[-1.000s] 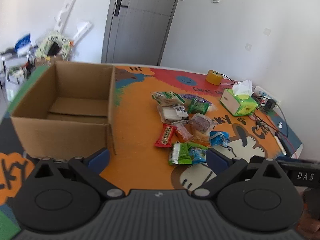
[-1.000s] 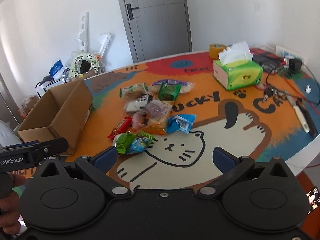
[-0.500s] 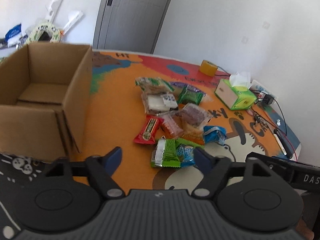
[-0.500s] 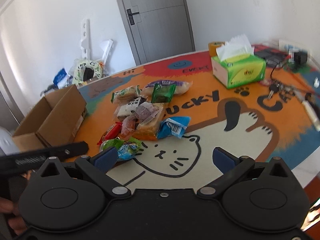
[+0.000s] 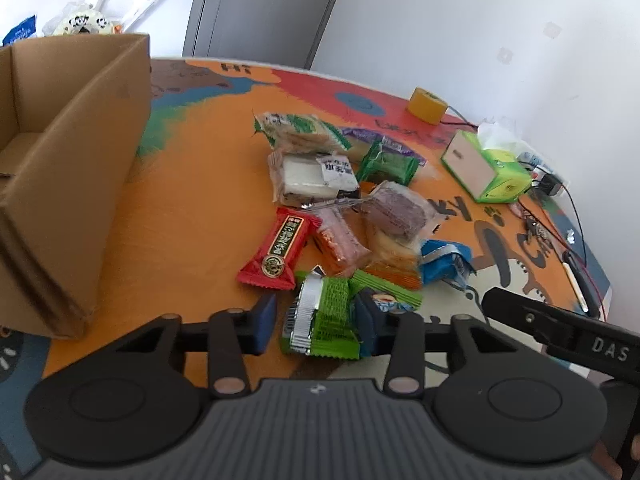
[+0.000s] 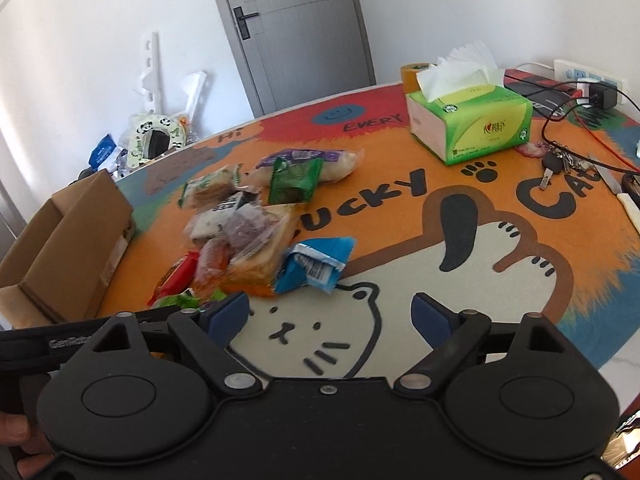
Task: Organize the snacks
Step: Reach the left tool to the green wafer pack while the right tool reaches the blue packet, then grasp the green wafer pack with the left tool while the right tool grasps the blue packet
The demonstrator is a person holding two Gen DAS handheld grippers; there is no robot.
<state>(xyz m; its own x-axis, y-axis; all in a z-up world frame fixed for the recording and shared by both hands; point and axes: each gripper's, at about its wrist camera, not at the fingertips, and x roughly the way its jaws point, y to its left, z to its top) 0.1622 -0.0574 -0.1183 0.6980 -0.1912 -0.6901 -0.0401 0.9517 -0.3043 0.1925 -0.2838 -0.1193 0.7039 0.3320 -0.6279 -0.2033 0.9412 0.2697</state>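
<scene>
Left wrist view. The cardboard box [image 5: 76,152] fills the left edge of the frame; what shows of its inside holds no snack, so sorting appears barely begun. The snack pile [image 5: 344,208] lies in the centre on the printed mat [image 5: 192,200], with the red packet [image 5: 280,248] at its lower left and the blue packet [image 5: 444,264] at its lower right. The left gripper [image 5: 316,322], at lower centre, is closing its jaws around the green wafer packet [image 5: 320,320]; the right pad looks to be at the packet's edge, while a gap remains at the left pad, so no firm pinch is yet made. The tissue box [image 5: 488,168] stands at the upper right, apart from the pile.

Right wrist view. The same box [image 6: 68,248] sits at the left edge and the pile [image 6: 256,220] at centre left. The right gripper [image 6: 332,316], at lower centre, has its jaws spread wide but narrowing, with only bare mat [image 6: 400,272] between them; it holds nothing. The blue packet [image 6: 316,264] lies just above its left finger. Every snack remains outside the box.
</scene>
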